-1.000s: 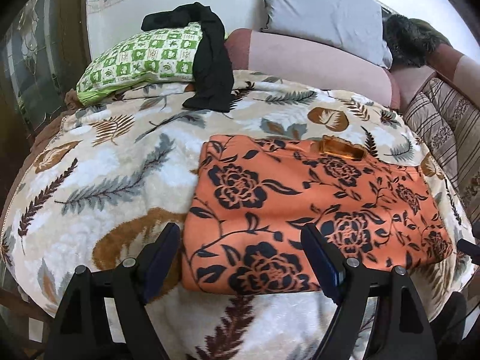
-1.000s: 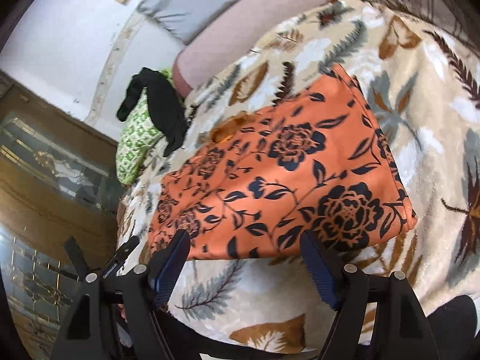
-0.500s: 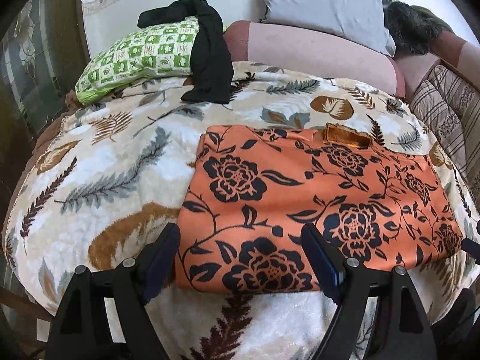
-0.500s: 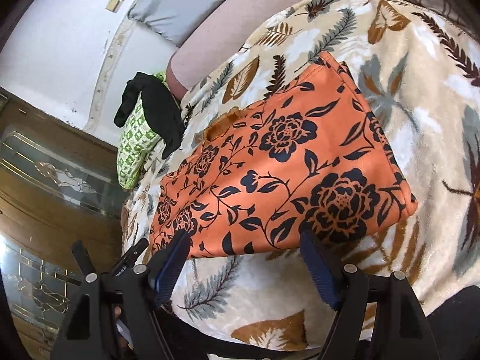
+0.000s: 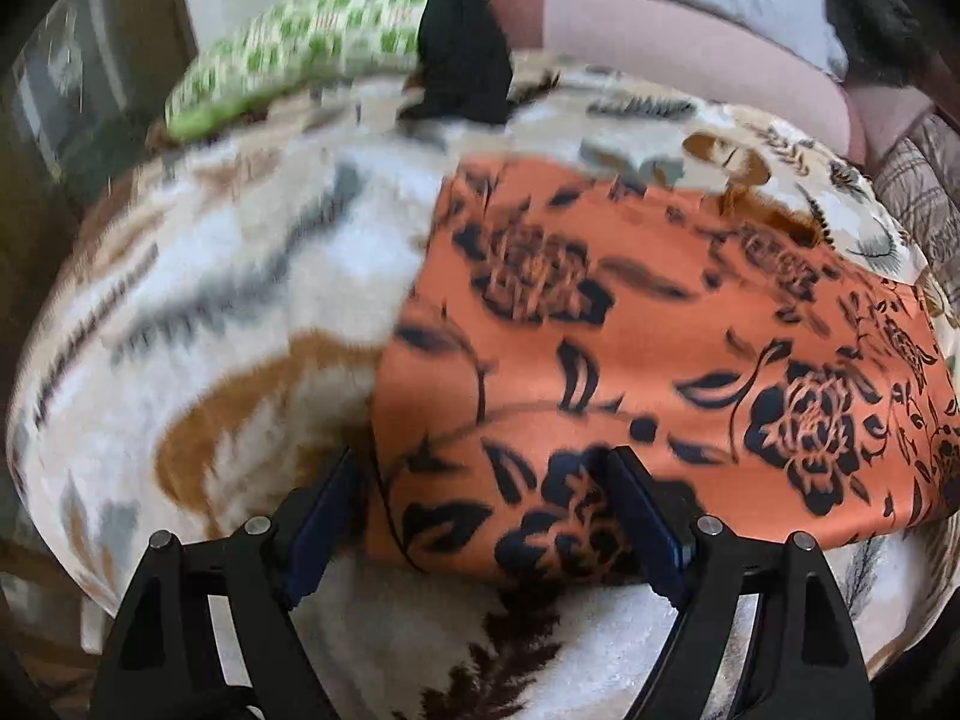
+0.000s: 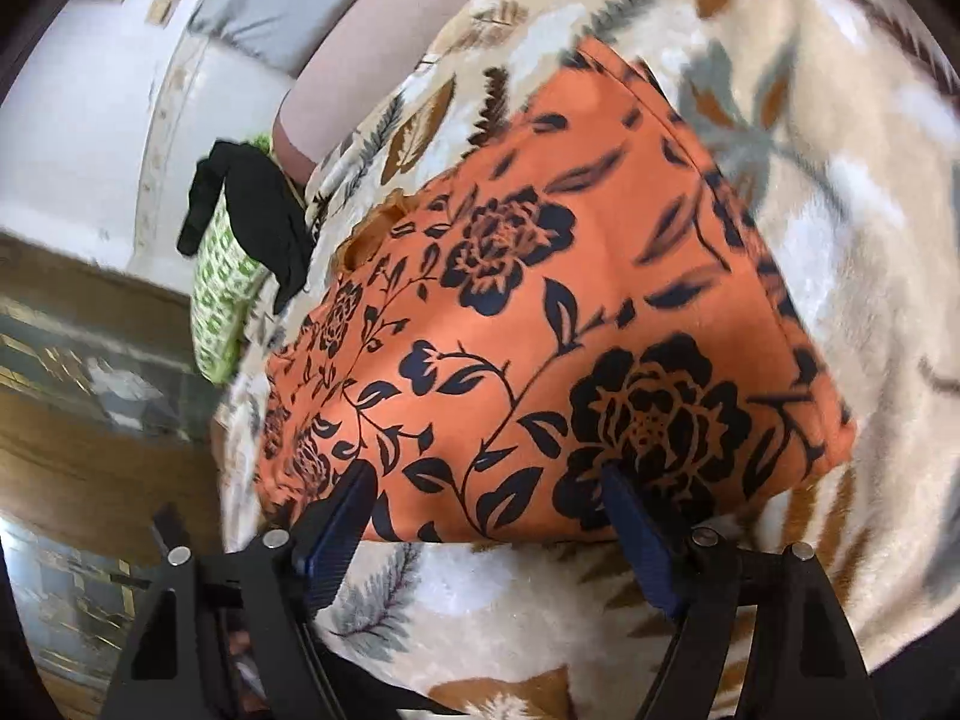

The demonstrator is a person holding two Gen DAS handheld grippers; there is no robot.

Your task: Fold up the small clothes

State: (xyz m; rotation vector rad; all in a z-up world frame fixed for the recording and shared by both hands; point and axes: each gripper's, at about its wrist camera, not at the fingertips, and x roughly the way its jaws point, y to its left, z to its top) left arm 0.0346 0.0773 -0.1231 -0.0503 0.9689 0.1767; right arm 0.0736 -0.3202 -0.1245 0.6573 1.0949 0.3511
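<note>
One orange garment [image 5: 660,360] lies on one blanket [image 5: 210,312]. Far left, one black garment [image 5: 462,66] drapes one green pillow [image 5: 312,42]. Two grippers: left [image 5: 480,480], right [image 6: 486,486].

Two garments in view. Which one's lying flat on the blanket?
The orange floral garment, spread flat on the leaf-print blanket. The black garment hangs draped over the green checked pillow.

Orange garment [image 5: 648,360] with dark floral print, folded flat on the leaf-patterned blanket [image 5: 228,300]
</note>
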